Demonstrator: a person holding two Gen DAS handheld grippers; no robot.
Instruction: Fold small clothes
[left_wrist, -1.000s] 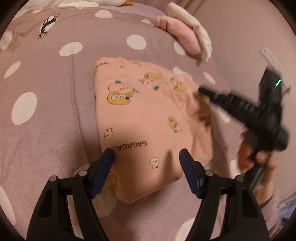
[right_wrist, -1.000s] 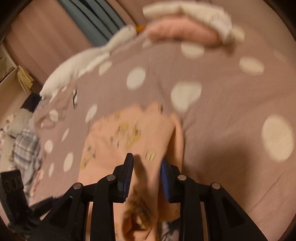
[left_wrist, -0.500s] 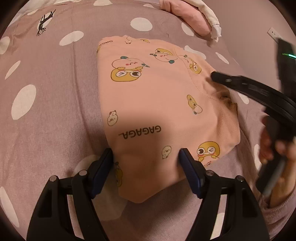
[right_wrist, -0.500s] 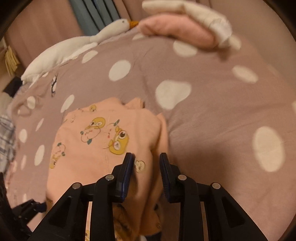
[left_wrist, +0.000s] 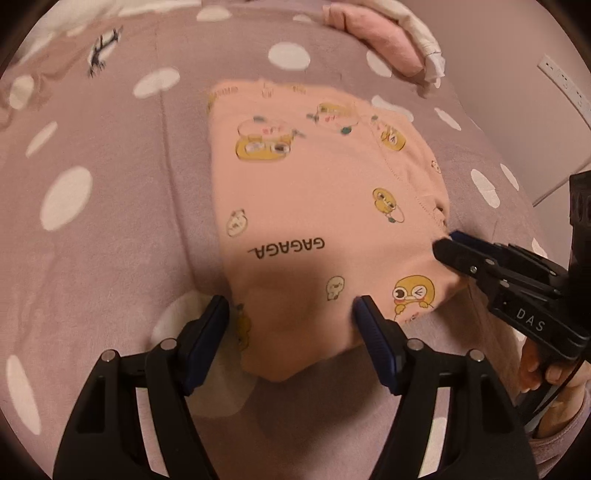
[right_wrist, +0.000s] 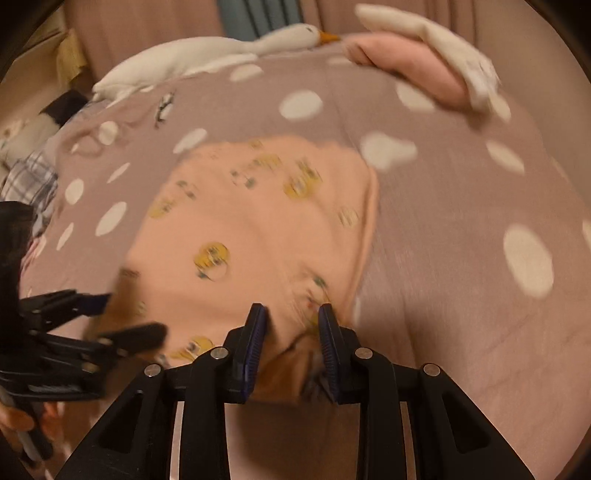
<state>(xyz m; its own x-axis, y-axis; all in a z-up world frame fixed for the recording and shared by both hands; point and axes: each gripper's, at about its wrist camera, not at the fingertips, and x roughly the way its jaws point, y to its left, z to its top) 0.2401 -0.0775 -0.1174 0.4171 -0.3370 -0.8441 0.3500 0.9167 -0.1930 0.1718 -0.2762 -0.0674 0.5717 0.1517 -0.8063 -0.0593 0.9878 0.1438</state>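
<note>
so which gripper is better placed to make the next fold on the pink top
Right. The right gripper is shut on a bunched edge of the pink top, ready to carry it over. The left gripper, jaws just closing slightly, only straddles the near edge, not yet pinching.

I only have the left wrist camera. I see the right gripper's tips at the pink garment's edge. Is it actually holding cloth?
Observer: Yes. In the right wrist view, a bunched fold of the pink garment sits between the pads of the right gripper, and they press on it.
Operator: What's at the far edge of the bed?
Observer: A white goose plush with an orange beak lies along the far edge of the dotted bedspread.
Operator: Anything off to the side?
Observer: A plaid cloth lies beyond the bedspread's edge, at the left of that view.
</note>
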